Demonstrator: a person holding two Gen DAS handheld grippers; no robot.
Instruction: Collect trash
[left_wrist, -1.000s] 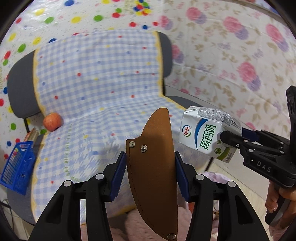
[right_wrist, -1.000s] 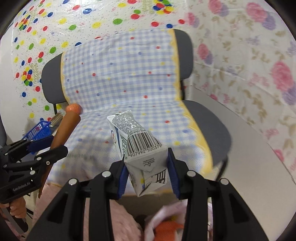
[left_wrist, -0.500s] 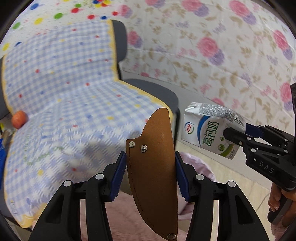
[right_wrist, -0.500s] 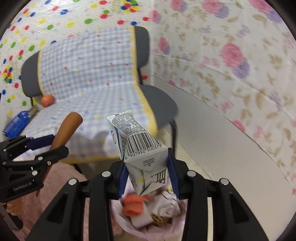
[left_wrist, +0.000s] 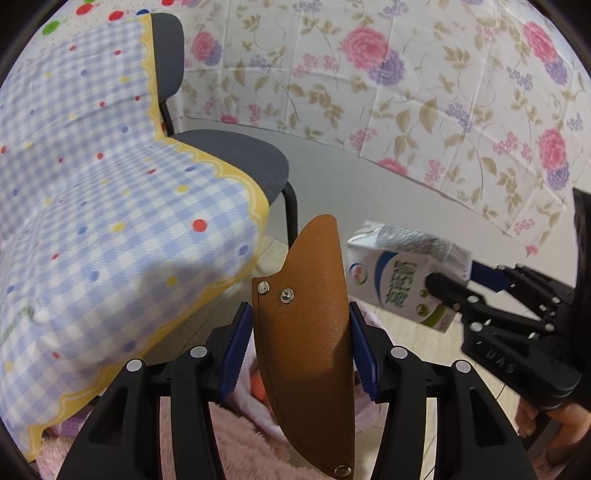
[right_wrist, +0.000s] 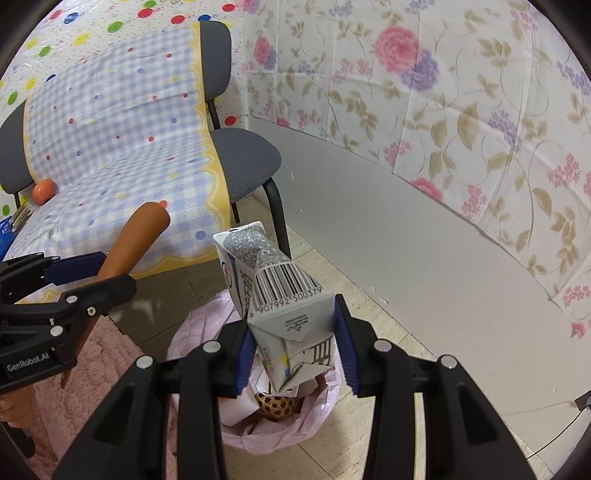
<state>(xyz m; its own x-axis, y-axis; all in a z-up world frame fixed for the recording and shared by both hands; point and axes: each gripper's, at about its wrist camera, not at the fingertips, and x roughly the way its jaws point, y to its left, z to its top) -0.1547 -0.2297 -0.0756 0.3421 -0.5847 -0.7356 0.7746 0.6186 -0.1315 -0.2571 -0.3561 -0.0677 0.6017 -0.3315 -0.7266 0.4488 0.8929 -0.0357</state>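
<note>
Bin (right_wrist: 207, 325) with the pink liner has come into view right under the milk carton (right_wrist: 280, 295), where a second ago both cameras mostly saw the chair (right_wrist: 243, 155). Right gripper (right_wrist: 291, 354) stays clamped on the carton just above the bin, while the left gripper (left_wrist: 301, 354) keeps the brown sheath (left_wrist: 306, 332) pinched beside it. Looks like both are about ready to drop.

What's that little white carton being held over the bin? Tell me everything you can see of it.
The milk carton is small, white cardboard with blue and green print, Chinese lettering, a barcode and a silvery folded top. It looks dented. The right gripper pinches its base between blue pads, tilted, silvery top pointing away, above the pink-lined trash bin that already holds rubbish.
</note>
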